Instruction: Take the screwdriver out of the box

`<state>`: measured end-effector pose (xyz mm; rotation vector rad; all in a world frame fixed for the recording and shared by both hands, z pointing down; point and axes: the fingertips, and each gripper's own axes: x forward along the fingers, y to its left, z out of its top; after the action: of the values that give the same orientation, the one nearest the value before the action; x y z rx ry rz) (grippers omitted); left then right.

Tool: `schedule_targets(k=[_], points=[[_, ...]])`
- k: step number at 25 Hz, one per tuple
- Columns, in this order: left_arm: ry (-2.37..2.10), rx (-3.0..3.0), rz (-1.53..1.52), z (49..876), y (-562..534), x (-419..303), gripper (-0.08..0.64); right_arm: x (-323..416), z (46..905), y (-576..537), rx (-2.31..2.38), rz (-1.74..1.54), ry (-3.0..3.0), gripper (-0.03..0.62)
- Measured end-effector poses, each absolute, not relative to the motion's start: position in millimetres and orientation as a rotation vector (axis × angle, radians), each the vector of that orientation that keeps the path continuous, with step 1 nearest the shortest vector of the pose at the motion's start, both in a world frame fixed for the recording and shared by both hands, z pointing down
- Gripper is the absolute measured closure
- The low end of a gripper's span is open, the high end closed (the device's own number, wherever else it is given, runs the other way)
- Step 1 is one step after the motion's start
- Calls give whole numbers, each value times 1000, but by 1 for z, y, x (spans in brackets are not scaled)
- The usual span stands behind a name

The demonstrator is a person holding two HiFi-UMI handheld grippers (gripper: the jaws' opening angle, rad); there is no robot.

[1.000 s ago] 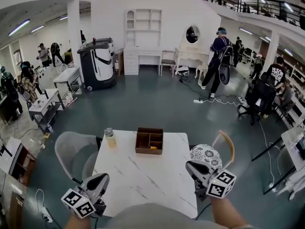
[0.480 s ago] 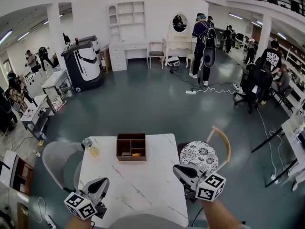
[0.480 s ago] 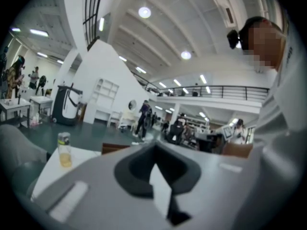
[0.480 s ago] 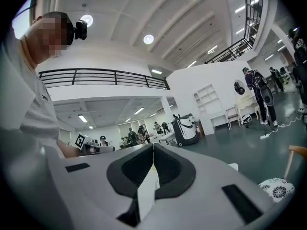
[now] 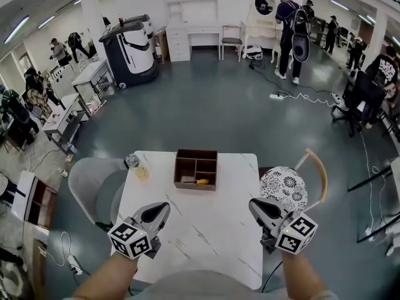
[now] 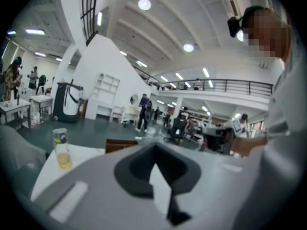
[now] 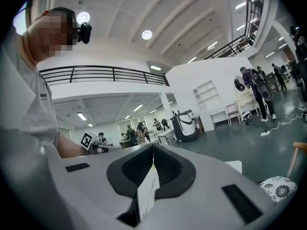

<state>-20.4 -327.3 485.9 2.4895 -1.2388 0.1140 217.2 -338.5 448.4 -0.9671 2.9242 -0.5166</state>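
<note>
Head view: 1 screwdriver (image 5: pixel 197 181) lies inside 1 box (image 5: pixel 195 153) on the bench (image 5: pixel 200 230).
The 2 tools, left hand-held gripper (image 5: pixel 164 205) and right hand-held gripper (image 5: pixel 253 203), reach farther in than before, jaws together, empty; 1 bottle (image 5: pixel 136 167) stands near.

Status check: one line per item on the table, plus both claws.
left claw: shut, empty
right claw: shut, empty
box: upright on the table, open top
screwdriver: lying in the box's near compartment, untouched
bottle: upright, capped, yellowish liquid inside
</note>
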Motion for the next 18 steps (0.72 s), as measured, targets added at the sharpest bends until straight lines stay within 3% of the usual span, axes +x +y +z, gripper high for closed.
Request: schedule_targets(k=[18], points=[[-1145, 2448, 343, 623, -428, -30, 555, 122, 508, -374, -1121, -643, 2944, 584]])
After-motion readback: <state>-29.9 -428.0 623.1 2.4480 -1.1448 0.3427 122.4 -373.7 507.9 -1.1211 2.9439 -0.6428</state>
